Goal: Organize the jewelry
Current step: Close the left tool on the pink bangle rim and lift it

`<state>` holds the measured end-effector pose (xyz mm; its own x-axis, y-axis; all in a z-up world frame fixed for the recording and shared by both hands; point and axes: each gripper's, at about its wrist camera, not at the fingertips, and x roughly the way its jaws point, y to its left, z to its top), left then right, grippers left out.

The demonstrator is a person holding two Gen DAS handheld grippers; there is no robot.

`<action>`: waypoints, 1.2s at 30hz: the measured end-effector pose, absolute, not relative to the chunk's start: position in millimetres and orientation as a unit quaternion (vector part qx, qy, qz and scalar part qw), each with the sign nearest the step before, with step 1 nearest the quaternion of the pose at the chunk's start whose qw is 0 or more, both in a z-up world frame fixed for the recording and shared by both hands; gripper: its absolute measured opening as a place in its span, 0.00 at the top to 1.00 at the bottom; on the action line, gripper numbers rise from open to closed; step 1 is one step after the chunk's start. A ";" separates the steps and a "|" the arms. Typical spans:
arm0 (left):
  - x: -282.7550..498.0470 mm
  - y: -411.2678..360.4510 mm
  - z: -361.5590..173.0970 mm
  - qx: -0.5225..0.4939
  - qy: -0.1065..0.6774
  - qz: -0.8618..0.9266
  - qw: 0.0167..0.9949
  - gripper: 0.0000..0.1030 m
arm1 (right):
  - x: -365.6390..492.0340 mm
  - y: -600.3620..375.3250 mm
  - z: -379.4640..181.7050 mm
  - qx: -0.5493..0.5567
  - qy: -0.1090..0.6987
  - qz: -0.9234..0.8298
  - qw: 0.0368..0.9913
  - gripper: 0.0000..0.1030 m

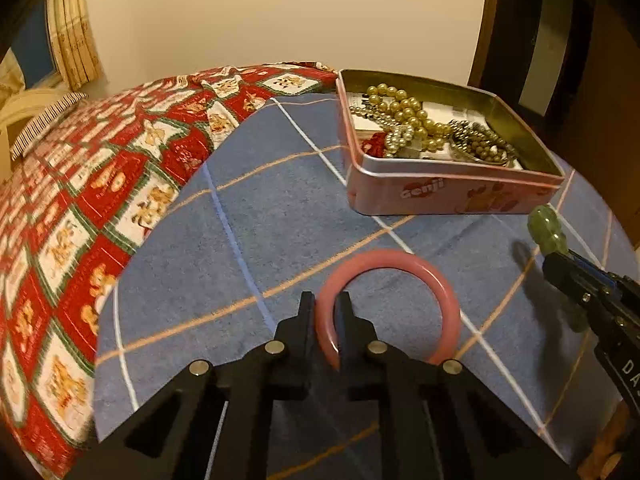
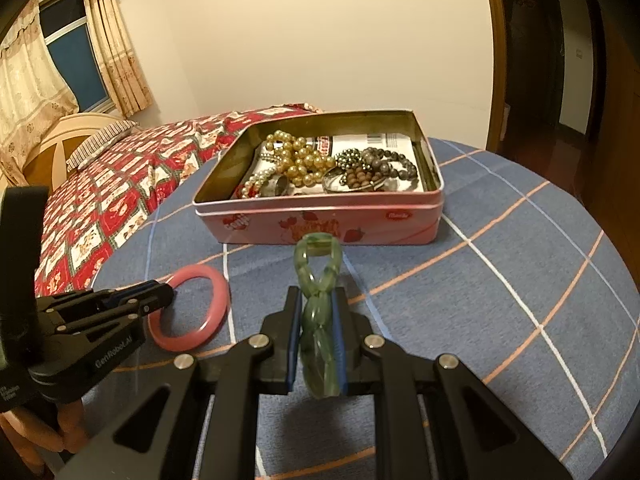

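A pink bangle (image 1: 420,268) lies on the blue checked cloth, and my left gripper (image 1: 326,300) is shut on its left rim, one finger inside the ring and one outside. The right wrist view shows the same bangle (image 2: 208,320) with the left gripper (image 2: 162,292) at its edge. My right gripper (image 2: 318,296) is shut on a green bead bracelet (image 2: 318,276), whose loop sticks out past the fingertips above the cloth. In the left wrist view the green bracelet (image 1: 548,232) and right gripper (image 1: 560,264) are at the right edge. An open pink tin (image 2: 320,224) stands just beyond.
The pink tin (image 1: 440,192) holds several bead and pearl strands on printed paper. The round table's blue cloth (image 2: 520,280) stretches to the right. A bed with a red patterned quilt (image 1: 100,184) lies left of the table, and a dark doorway is at the far right.
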<state>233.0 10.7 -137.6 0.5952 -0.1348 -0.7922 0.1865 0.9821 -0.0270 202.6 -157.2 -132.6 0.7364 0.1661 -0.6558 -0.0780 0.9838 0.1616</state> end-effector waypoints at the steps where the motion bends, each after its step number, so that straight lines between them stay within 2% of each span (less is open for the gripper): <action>1: 230.4 10.1 -136.9 0.026 0.439 -0.093 0.893 0.91 | 201.3 -157.0 -131.5 0.061 0.354 0.064 0.931 0.83; 10: 201.0 -3.4 -106.6 0.039 0.379 -0.119 0.917 0.91 | 185.3 -155.6 -119.0 0.049 0.320 0.051 0.945 0.83; 36: 156.8 3.1 -38.6 -0.004 0.293 -0.159 0.943 0.91 | 139.4 -153.9 -70.0 0.044 0.259 0.036 0.964 0.83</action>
